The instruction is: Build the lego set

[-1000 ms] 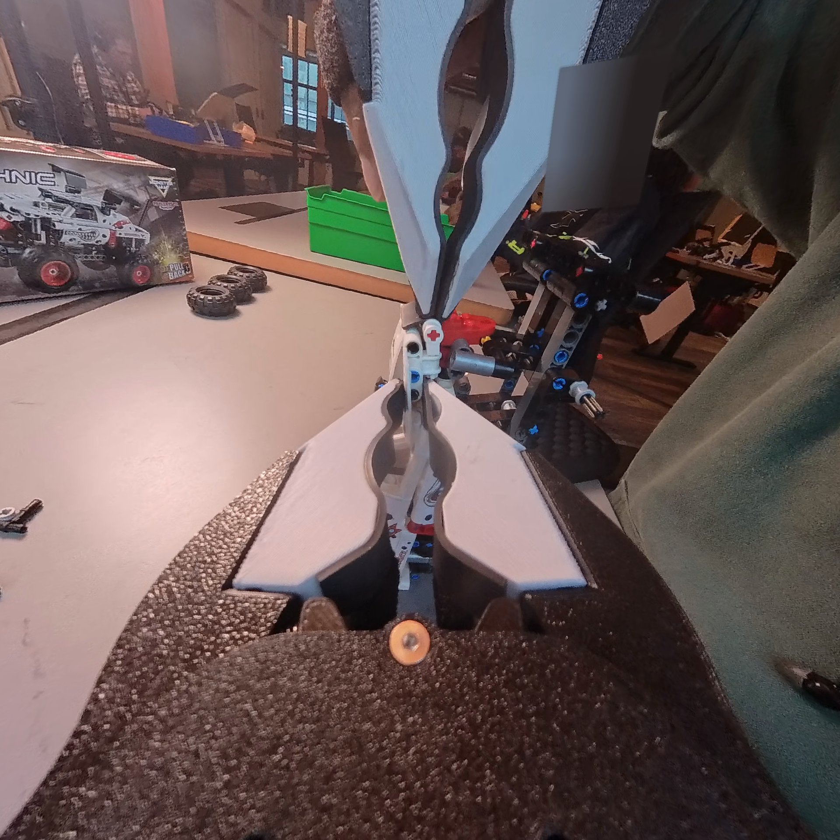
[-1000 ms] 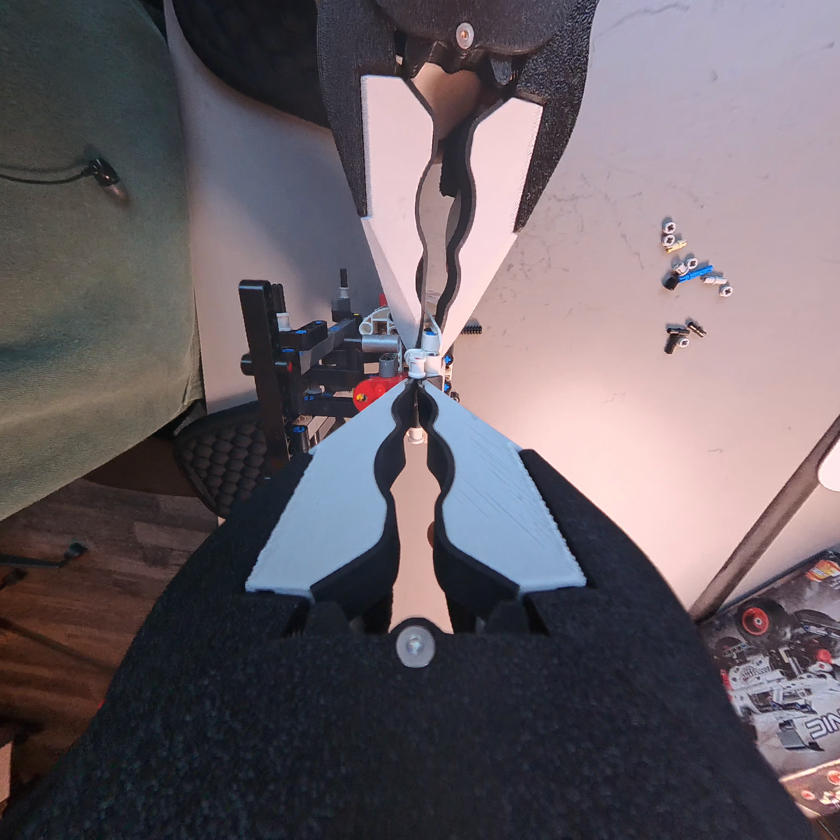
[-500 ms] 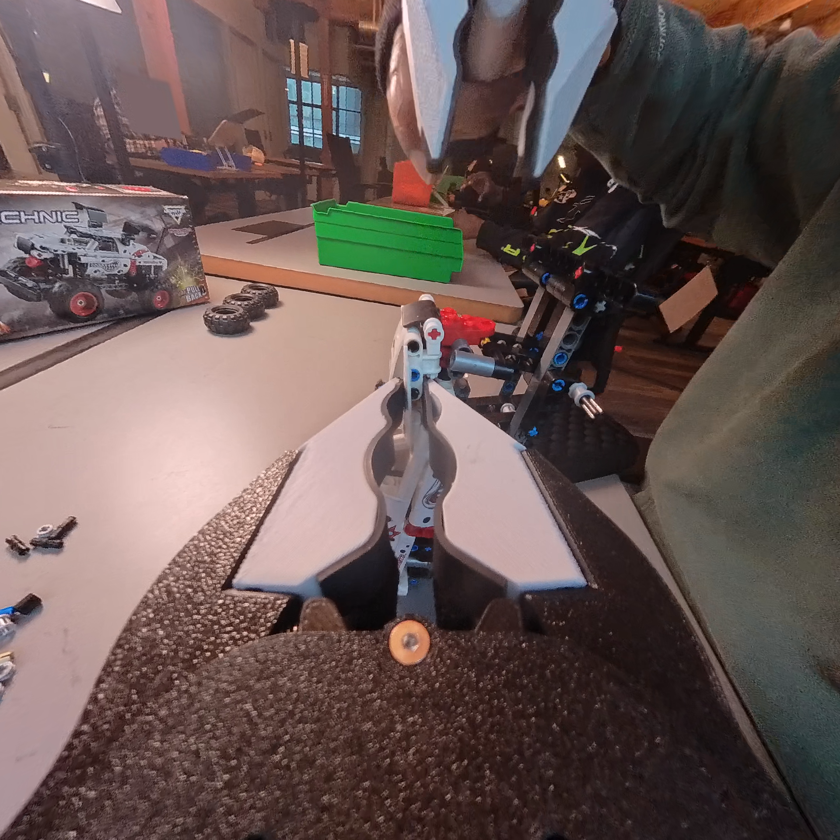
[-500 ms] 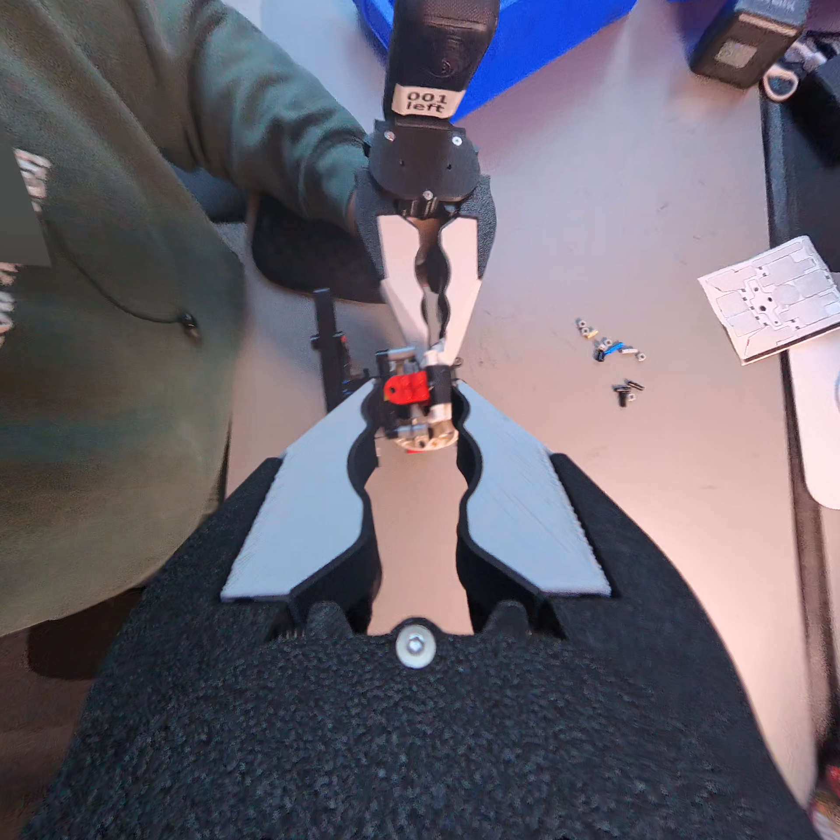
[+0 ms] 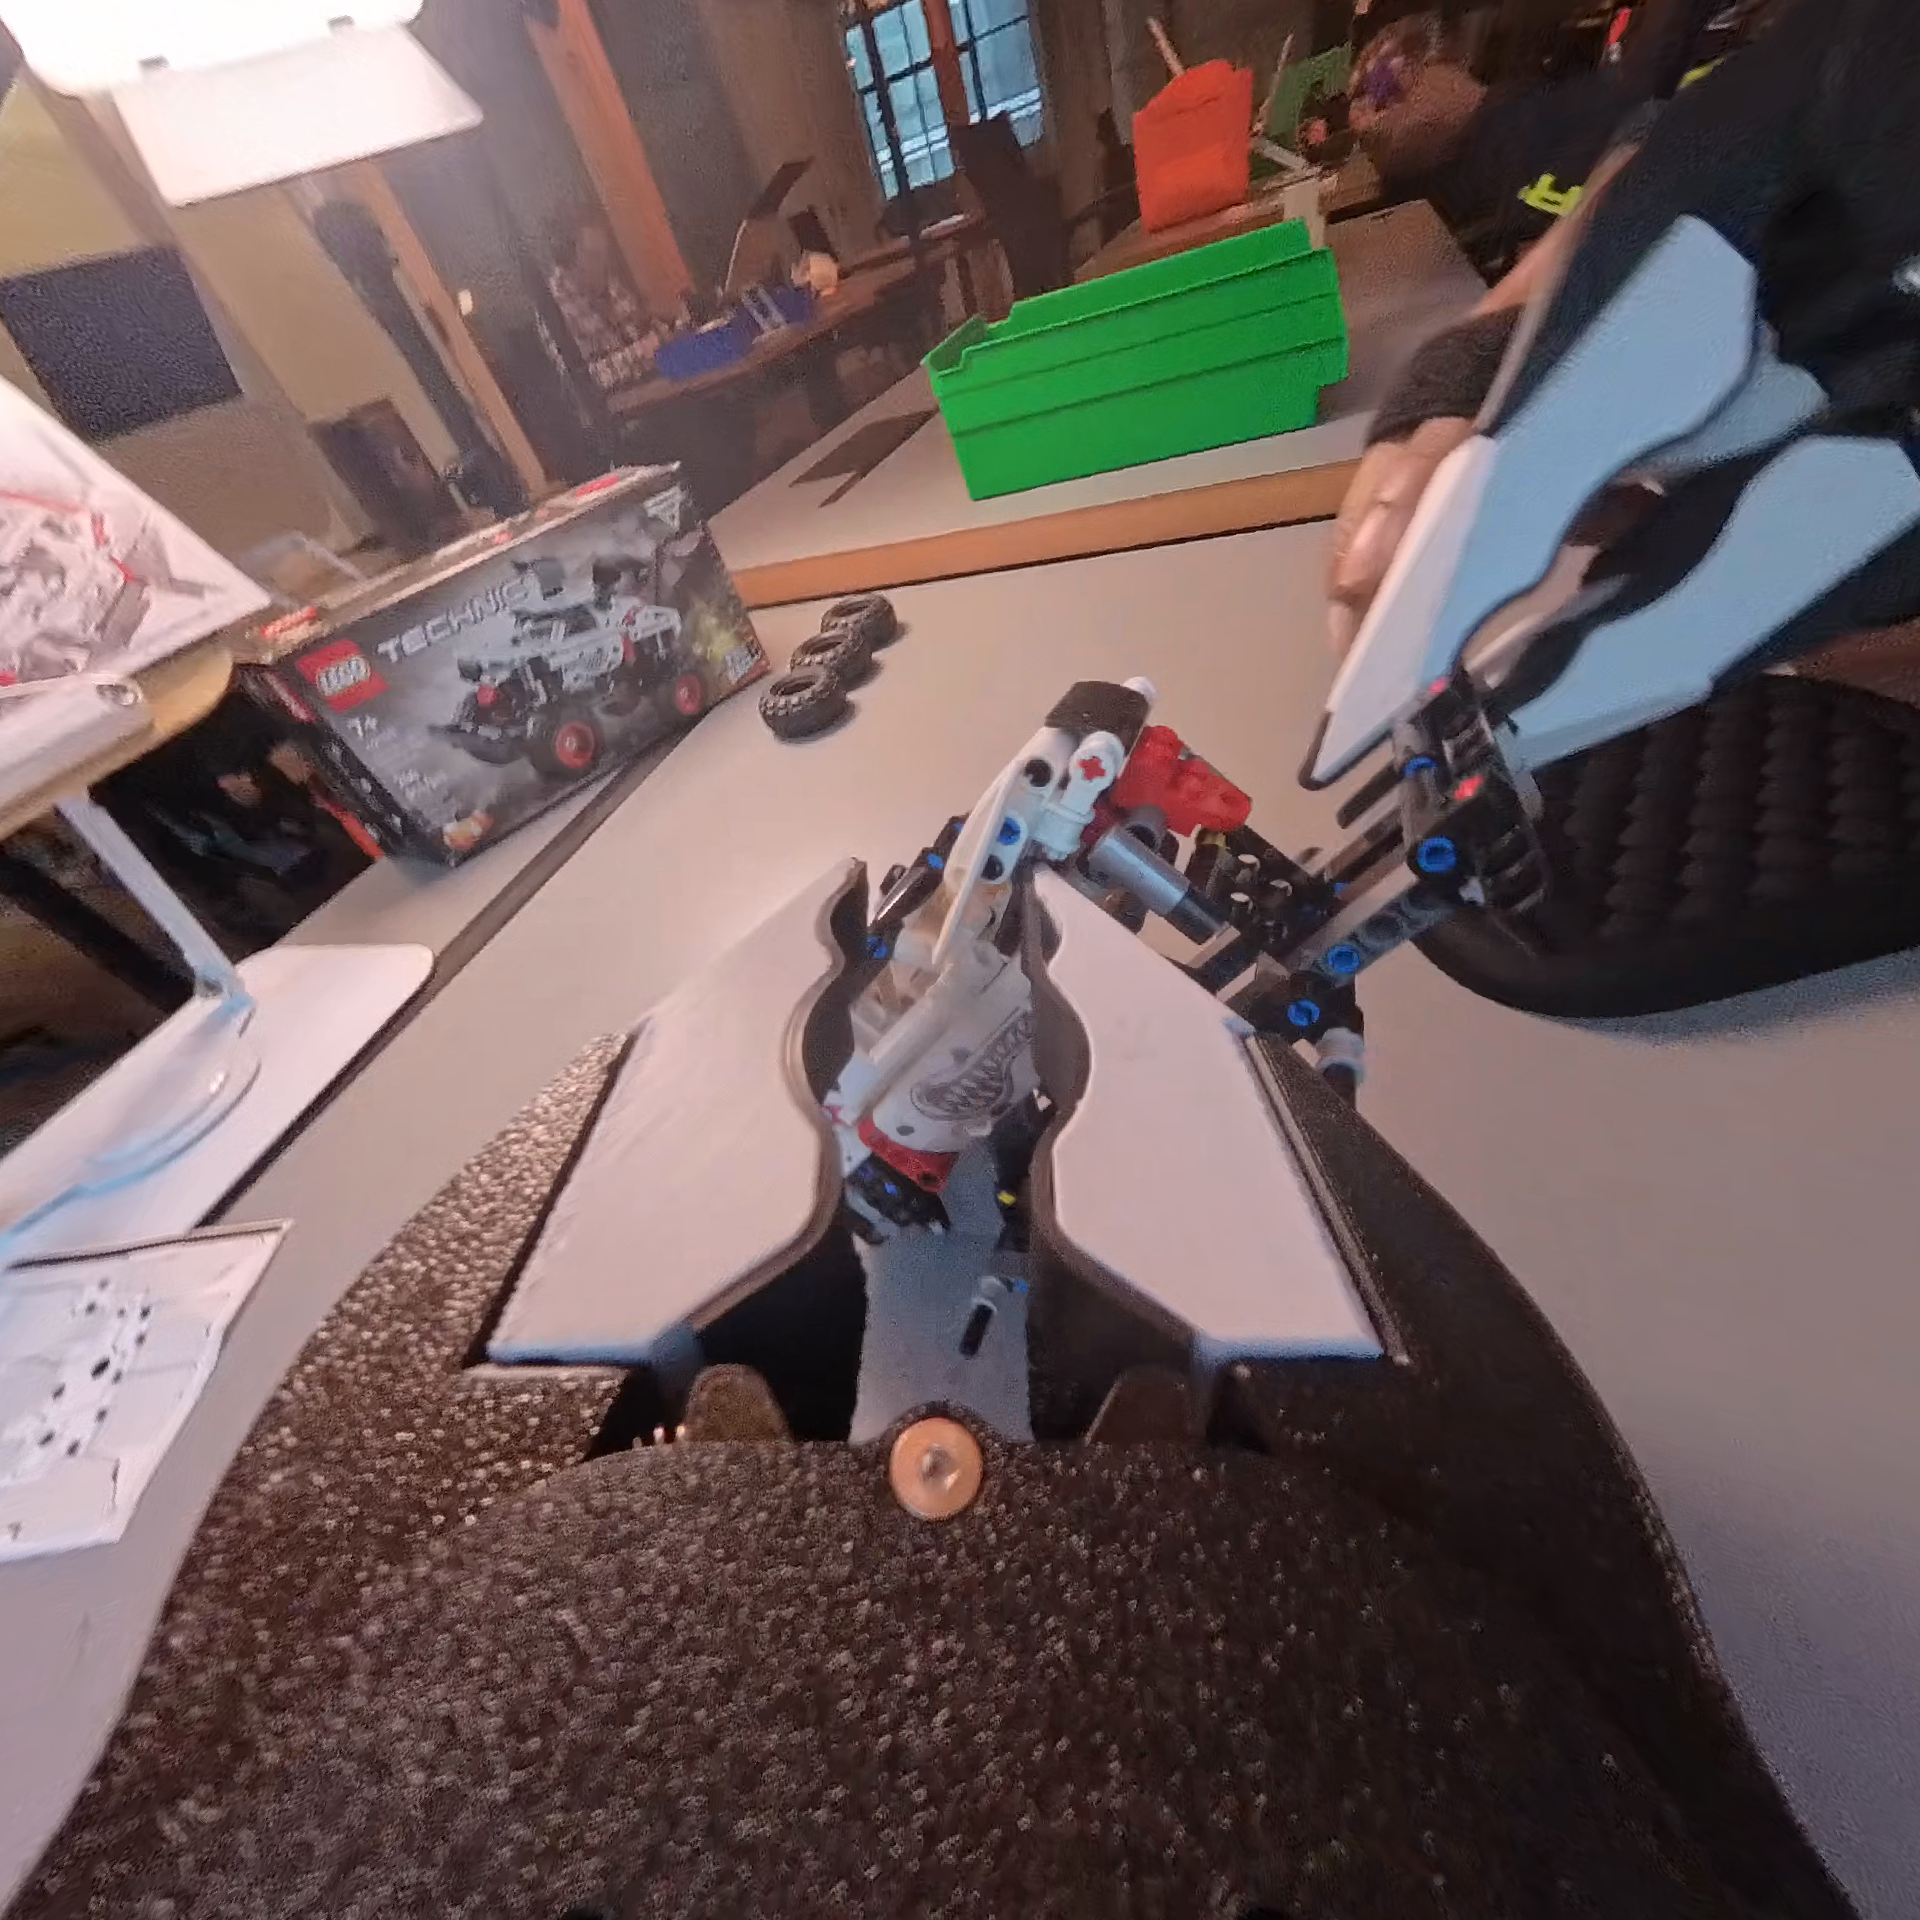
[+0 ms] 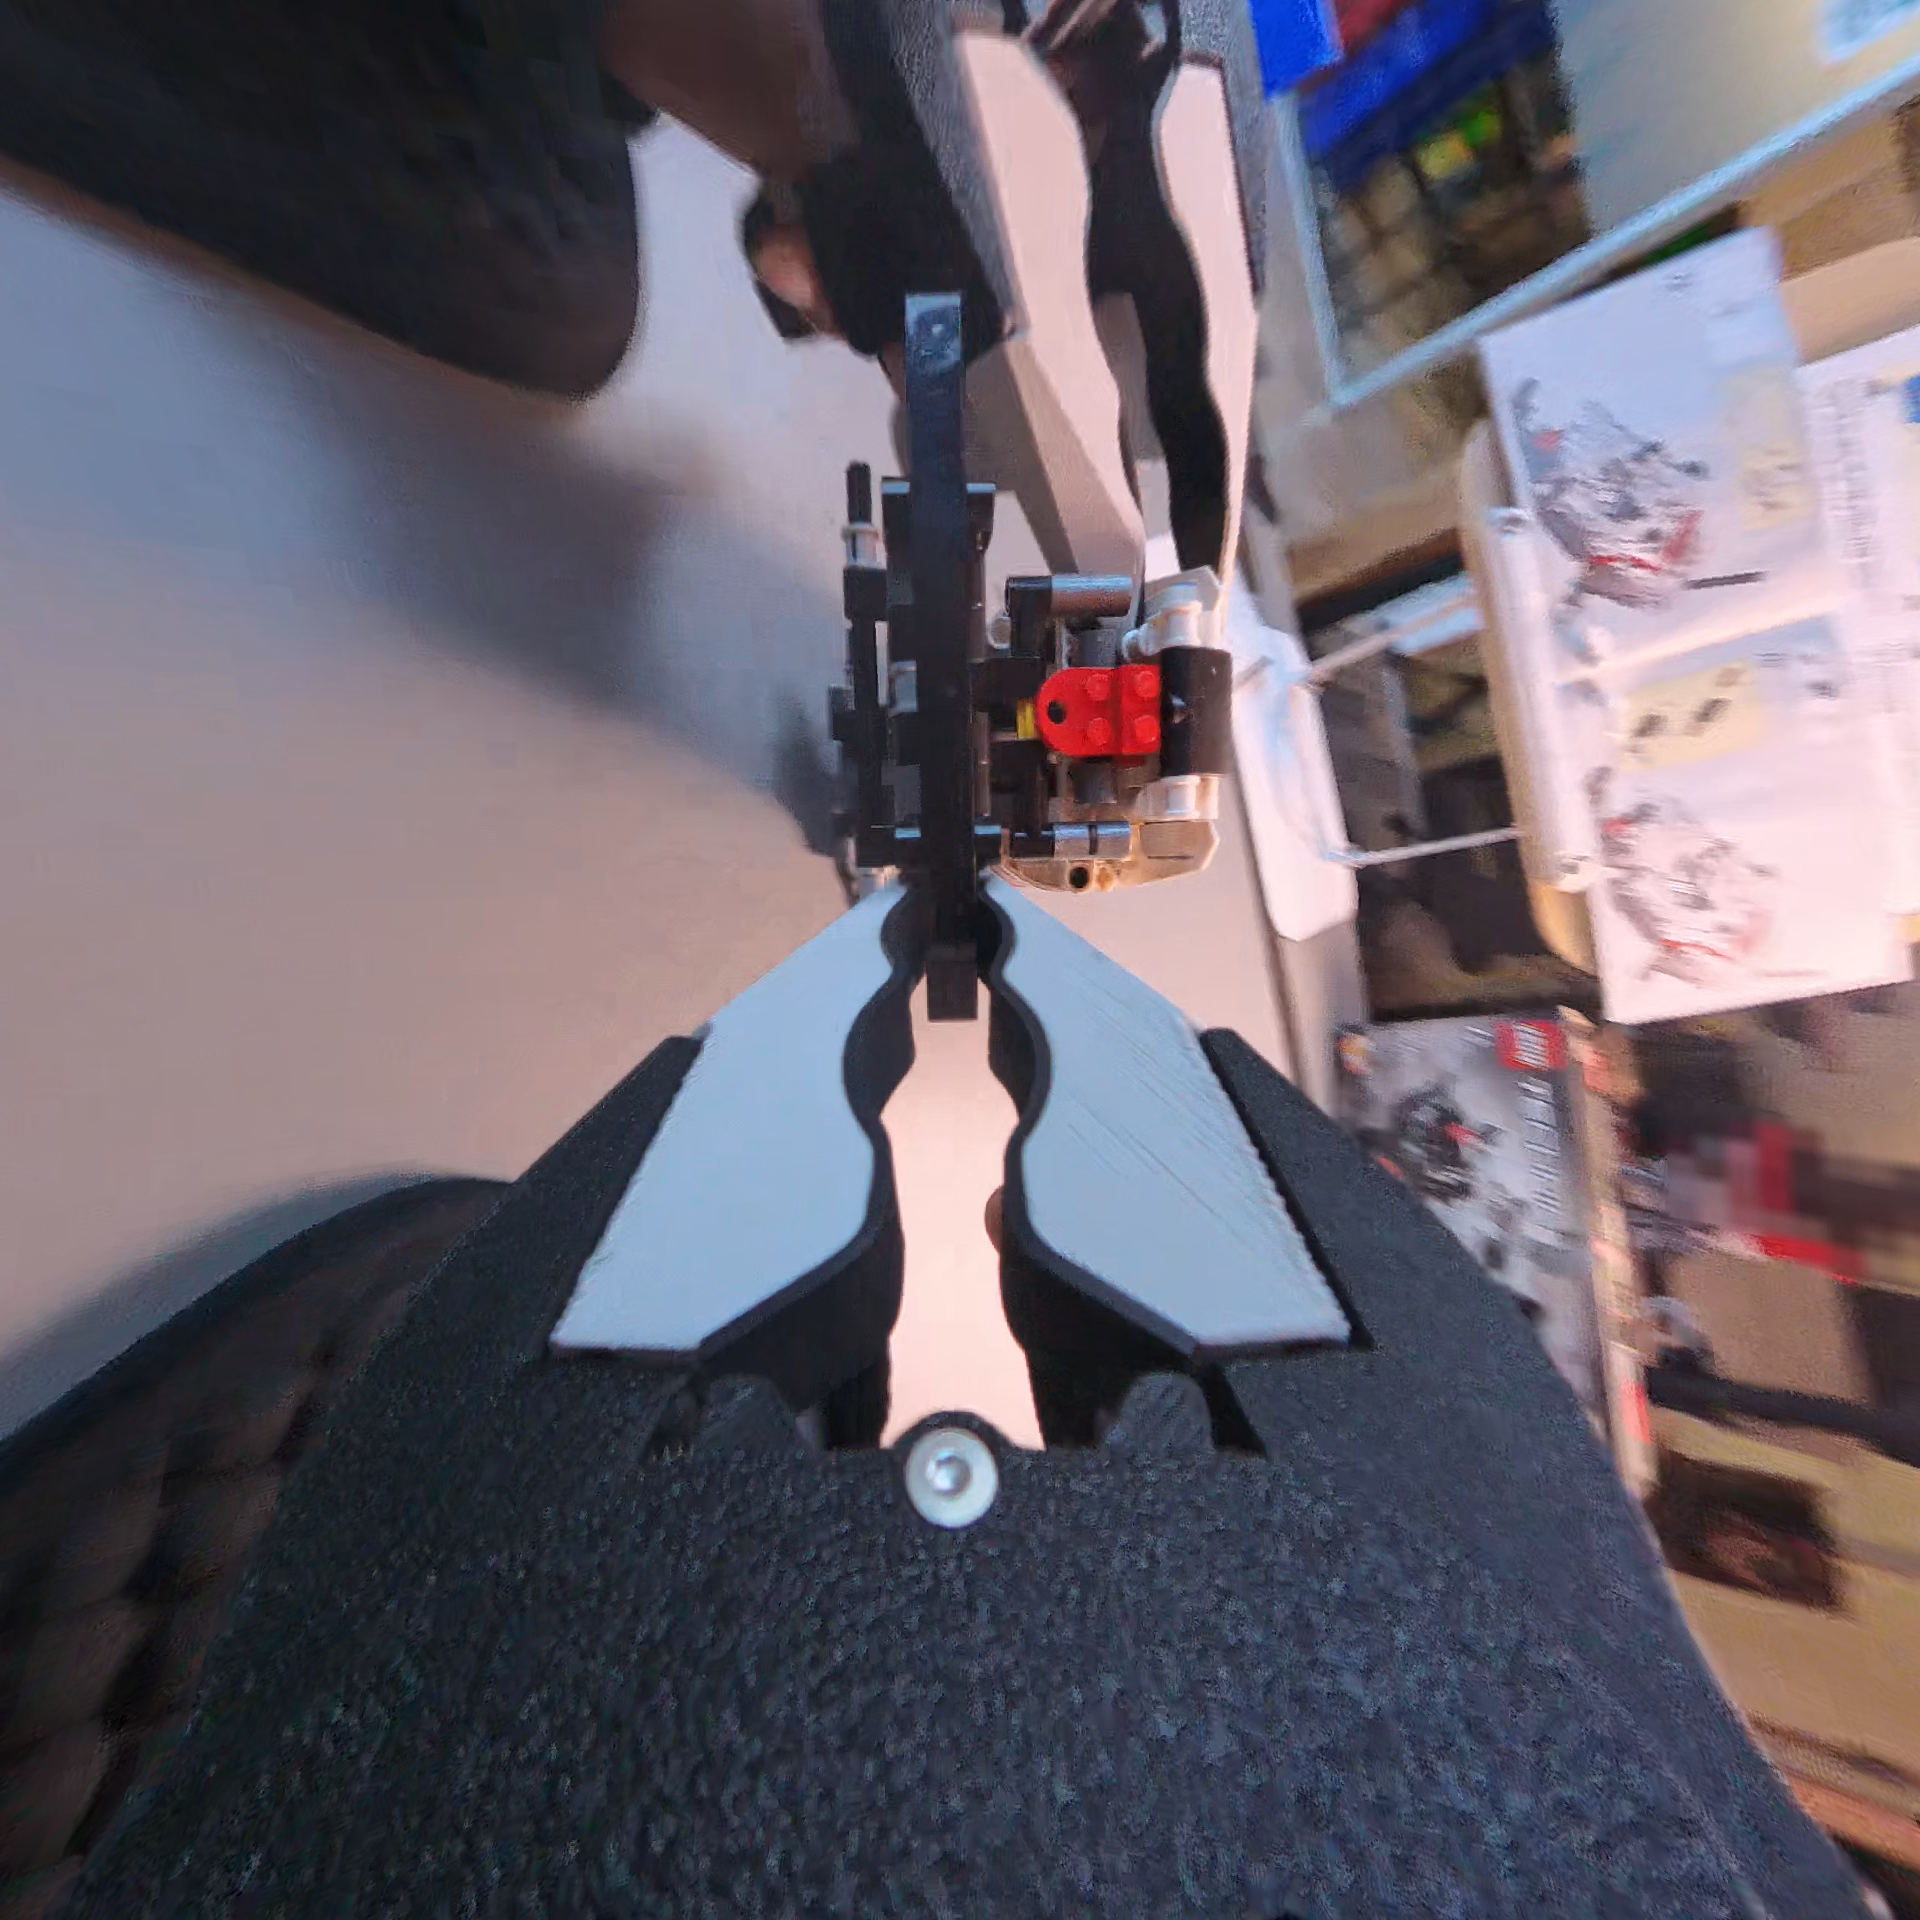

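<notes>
The half-built lego truck (image 5: pixel 940 1049) has a white nose, a red block and a black frame. My left gripper (image 5: pixel 945 883) is shut on its white front end and holds it tilted above the grey table (image 5: pixel 1558 1195). My right gripper (image 5: pixel 1423 748) comes in from the upper right and is clamped on the black frame at the far end. In the right wrist view my right gripper (image 6: pixel 943 894) is shut on a black beam of the truck (image 6: pixel 1101 707). The left gripper (image 6: pixel 1174 551) reaches the truck's white end from above.
The set's box (image 5: pixel 520 675) and three black tyres (image 5: pixel 831 655) lie at the back left, with green bins (image 5: pixel 1132 384) behind. An instruction booklet on a white stand (image 5: pixel 94 561) and a sticker sheet (image 5: pixel 94 1382) are at the left. A small loose pin (image 5: pixel 982 1320) lies under my left gripper.
My right gripper let go of the small white piece on top, opened, swung round and shut on the black frame. The truck is now tilted between both grippers.
</notes>
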### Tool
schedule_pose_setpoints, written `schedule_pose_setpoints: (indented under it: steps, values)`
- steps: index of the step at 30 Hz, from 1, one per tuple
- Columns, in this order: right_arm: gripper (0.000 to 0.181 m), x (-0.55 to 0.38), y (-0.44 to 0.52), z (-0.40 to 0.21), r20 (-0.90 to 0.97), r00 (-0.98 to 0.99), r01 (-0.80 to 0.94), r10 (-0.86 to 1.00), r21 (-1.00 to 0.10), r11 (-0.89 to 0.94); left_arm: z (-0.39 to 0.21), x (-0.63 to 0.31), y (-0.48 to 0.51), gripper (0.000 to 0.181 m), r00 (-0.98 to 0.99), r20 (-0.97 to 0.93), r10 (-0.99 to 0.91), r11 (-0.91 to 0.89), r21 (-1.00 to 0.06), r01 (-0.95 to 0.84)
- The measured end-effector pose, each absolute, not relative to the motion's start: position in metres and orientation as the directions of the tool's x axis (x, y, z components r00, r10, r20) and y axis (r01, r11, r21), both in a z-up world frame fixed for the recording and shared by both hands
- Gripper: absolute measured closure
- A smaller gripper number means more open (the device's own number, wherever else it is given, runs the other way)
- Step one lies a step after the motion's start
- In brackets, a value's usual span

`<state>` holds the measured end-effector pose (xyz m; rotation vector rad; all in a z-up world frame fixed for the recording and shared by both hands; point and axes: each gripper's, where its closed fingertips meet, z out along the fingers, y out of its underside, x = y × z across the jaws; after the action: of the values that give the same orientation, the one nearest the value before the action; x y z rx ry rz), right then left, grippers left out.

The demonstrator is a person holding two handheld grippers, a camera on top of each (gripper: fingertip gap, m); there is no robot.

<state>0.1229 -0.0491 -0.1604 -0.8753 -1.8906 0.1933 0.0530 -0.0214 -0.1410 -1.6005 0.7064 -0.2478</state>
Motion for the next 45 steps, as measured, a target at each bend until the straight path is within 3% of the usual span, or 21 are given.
schedule_pose_setpoints:
  steps: [3,7,13,18,21,23,28,35,38,42,45]
  values:
    - [0.176,0.105,-0.051,-0.174,0.813,-0.198,0.549,0.548,-0.372,0.749,-0.153,0.029,-0.019,0.137,0.818,-0.051,-0.574,-0.174,-0.968,-0.183]
    - [0.176,0.073,-0.061,-0.199,0.851,-0.233,0.571,0.471,-0.273,0.774,-0.173,0.001,-0.029,0.141,0.841,0.133,-0.524,-0.314,-0.948,-0.046]
    - [0.174,0.048,-0.068,-0.246,0.814,-0.330,0.585,0.478,-0.222,0.780,-0.191,-0.024,-0.055,0.144,0.889,0.089,-0.449,-0.384,-0.918,-0.101]
    - [0.163,0.050,-0.077,-0.260,0.697,-0.369,0.544,0.615,-0.374,0.751,-0.198,-0.028,-0.082,0.145,0.899,0.062,-0.434,-0.395,-0.910,-0.128]
    - [0.139,0.066,-0.090,-0.254,0.435,-0.395,0.546,0.809,-0.597,0.588,-0.197,-0.027,-0.098,0.145,0.895,0.100,-0.434,-0.409,-0.907,-0.097]
    - [0.131,0.075,-0.093,-0.245,0.352,-0.418,0.526,0.838,-0.658,0.539,-0.196,-0.015,-0.106,0.144,0.875,0.161,-0.456,-0.422,-0.905,-0.053]
    - [0.142,0.079,-0.074,-0.204,0.414,-0.376,0.427,0.829,-0.717,0.551,-0.206,0.009,-0.103,0.135,0.892,0.120,-0.436,-0.486,-0.865,-0.121]
    - [0.149,0.037,-0.028,-0.200,0.762,-0.344,0.257,0.549,-0.486,0.835,-0.206,0.021,-0.060,0.128,0.892,0.066,-0.448,-0.502,-0.844,-0.189]
    - [0.168,0.035,-0.030,-0.206,0.836,-0.323,0.227,0.444,-0.387,0.894,-0.208,0.016,-0.048,0.133,0.851,-0.013,-0.524,-0.474,-0.826,-0.304]
    - [0.170,0.045,-0.032,-0.205,0.879,-0.280,0.296,0.386,-0.304,0.906,-0.208,0.026,-0.040,0.133,0.705,0.026,-0.709,-0.405,-0.833,-0.377]
    - [0.171,0.054,-0.026,-0.205,0.893,-0.193,0.518,0.407,-0.260,0.815,-0.206,0.029,-0.029,0.133,0.618,0.044,-0.785,-0.342,-0.863,-0.372]
